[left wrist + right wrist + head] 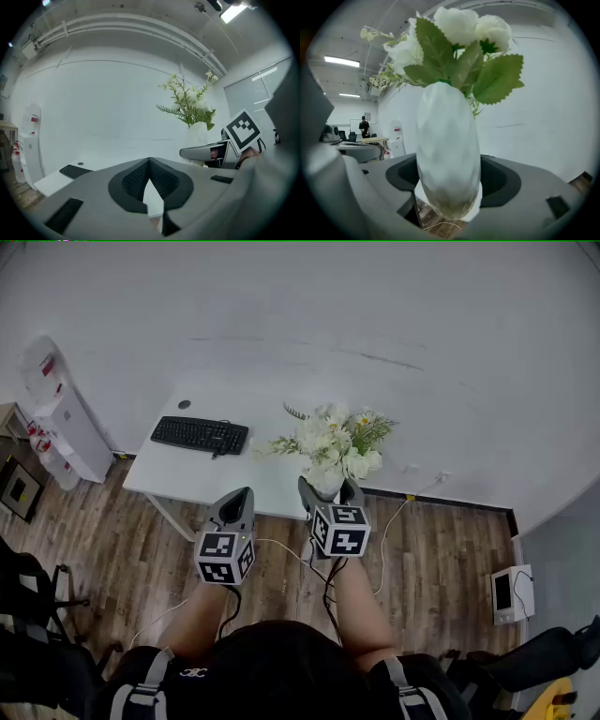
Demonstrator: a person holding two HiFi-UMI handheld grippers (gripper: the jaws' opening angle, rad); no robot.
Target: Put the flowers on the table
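Currently: right tool (328, 488) clamped on white vase (447, 159) of flowers (336, 439), kept upright at near edge of surface (197, 479), likely for set-down. Left tool (149, 161) closed, empty, idle.

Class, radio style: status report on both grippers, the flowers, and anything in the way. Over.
Left gripper shut, empty. Right gripper shut on vase, flowers upright, at table near edge. Keyboard well left, not blocking.

White wall (375, 315) behind a white tabletop (187, 479) with a black keyboard (200, 435); brown wood-plank floor (450, 559); water dispenser (61, 423) at the left wall; ceiling strip light (341, 61) lit
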